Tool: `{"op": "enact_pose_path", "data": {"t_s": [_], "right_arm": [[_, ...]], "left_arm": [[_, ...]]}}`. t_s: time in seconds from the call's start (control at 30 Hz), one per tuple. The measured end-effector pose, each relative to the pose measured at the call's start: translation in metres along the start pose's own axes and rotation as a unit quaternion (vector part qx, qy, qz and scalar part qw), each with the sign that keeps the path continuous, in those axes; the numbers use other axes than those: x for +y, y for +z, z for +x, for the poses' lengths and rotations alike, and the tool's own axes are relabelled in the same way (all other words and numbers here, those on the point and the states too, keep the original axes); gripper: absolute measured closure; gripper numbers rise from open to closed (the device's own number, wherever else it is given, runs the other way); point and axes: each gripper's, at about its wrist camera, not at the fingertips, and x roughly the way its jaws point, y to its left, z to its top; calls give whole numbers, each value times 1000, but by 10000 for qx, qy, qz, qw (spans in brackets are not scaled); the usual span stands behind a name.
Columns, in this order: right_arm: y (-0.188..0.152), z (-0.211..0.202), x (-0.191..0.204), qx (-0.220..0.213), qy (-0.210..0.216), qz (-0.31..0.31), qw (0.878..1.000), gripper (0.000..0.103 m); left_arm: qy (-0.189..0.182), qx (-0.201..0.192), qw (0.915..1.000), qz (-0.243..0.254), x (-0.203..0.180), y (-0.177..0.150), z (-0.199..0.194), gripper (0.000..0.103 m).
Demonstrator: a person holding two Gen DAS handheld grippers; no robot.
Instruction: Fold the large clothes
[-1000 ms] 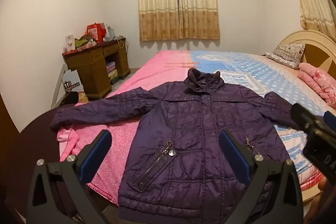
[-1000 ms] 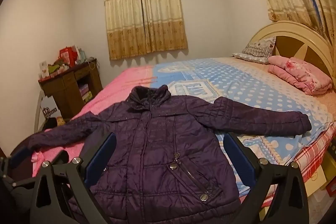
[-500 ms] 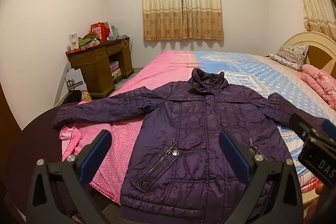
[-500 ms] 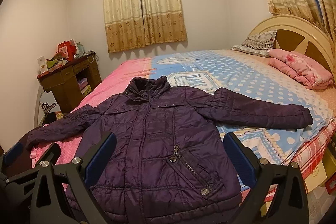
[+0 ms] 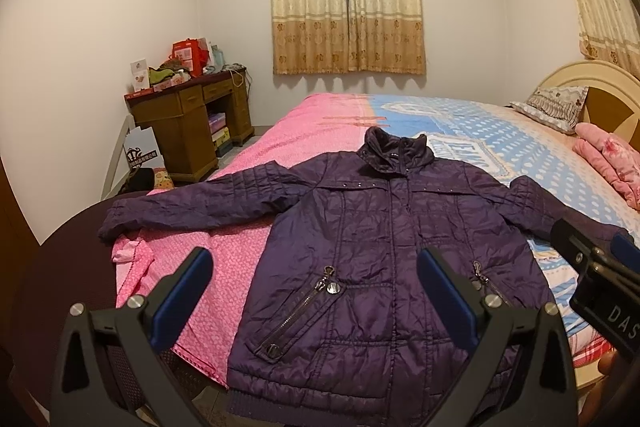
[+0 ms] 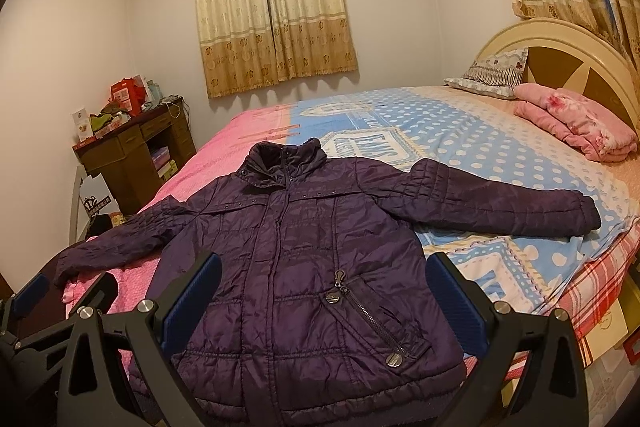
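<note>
Across the middle of both frames we see the dark purple quilted jacket (image 5: 384, 251) spread front-up on the bed with the pink and blue polka-dot cover (image 5: 520, 147), collar toward the top of the frame and hem hanging over the near edge at the bottom. Its sleeves reach out to either side: one ends at the left of the left wrist frame, the other lies toward the right of the right wrist frame.

Along the bottom of the left wrist frame, our left gripper (image 5: 314, 291) has its blue-padded fingers spread wide apart, holding nothing, above the jacket's lower half. Our right gripper (image 6: 322, 291) stands the same way in its own frame, fingers apart and empty, and it also shows at the right edge of the left wrist frame.

At the left of both frames we see a brown wooden desk (image 6: 132, 163) against the wall. A folded pink blanket (image 6: 576, 131) lies at the upper right by the cream headboard (image 6: 568, 51).
</note>
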Motion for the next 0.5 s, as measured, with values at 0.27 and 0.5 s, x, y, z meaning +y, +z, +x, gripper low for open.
{"op": "enact_pose_path", "data": {"t_s": [0.27,0.5], "right_arm": [[-3,1,0,28,14,18,10000,1],[-3,1,0,41,19,21,10000,1]], "left_arm": [[-11,22,10000,-4,0,-1,0,0],[-16,28,10000,-13,1,-2,1,0]]}}
